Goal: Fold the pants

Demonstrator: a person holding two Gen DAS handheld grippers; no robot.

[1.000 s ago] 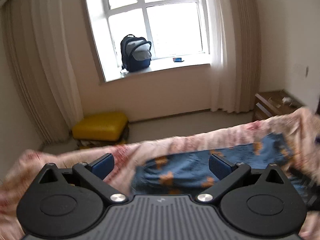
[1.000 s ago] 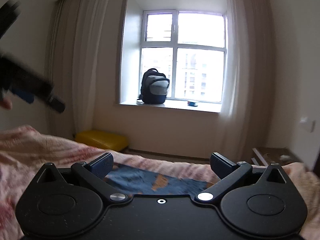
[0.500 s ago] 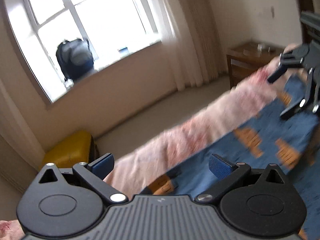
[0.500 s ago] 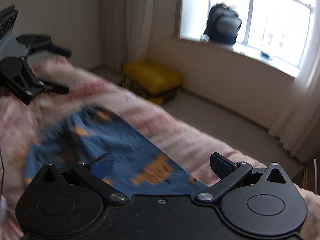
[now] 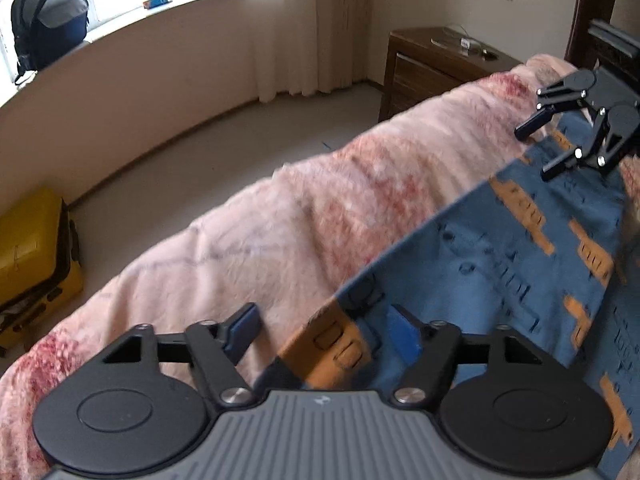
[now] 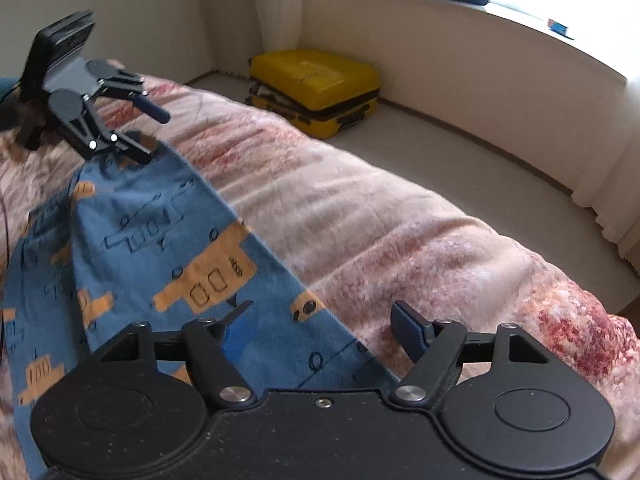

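Observation:
Blue pants with orange vehicle prints point(image 5: 500, 264) lie spread along a pink blanket on the bed, also in the right wrist view point(image 6: 152, 240). My left gripper point(image 5: 326, 330) is open, low over one end of the pants, its fingers straddling the cloth's edge. My right gripper point(image 6: 320, 322) is open, low over the opposite end, its fingers either side of the edge. Each gripper shows in the other's view: the right one point(image 5: 548, 148) at the far end, the left one point(image 6: 146, 130) at the far end. Neither holds cloth.
The pink and red blanket point(image 5: 304, 216) covers the bed; its edge drops to a beige floor. A yellow suitcase point(image 6: 316, 80) lies on the floor by the wall. A wooden nightstand point(image 5: 432, 64) stands past the bed. A backpack point(image 5: 48, 16) sits on the windowsill.
Both grippers have tilted down from facing the window and lowered to the two ends of the pants. Both stayed open.

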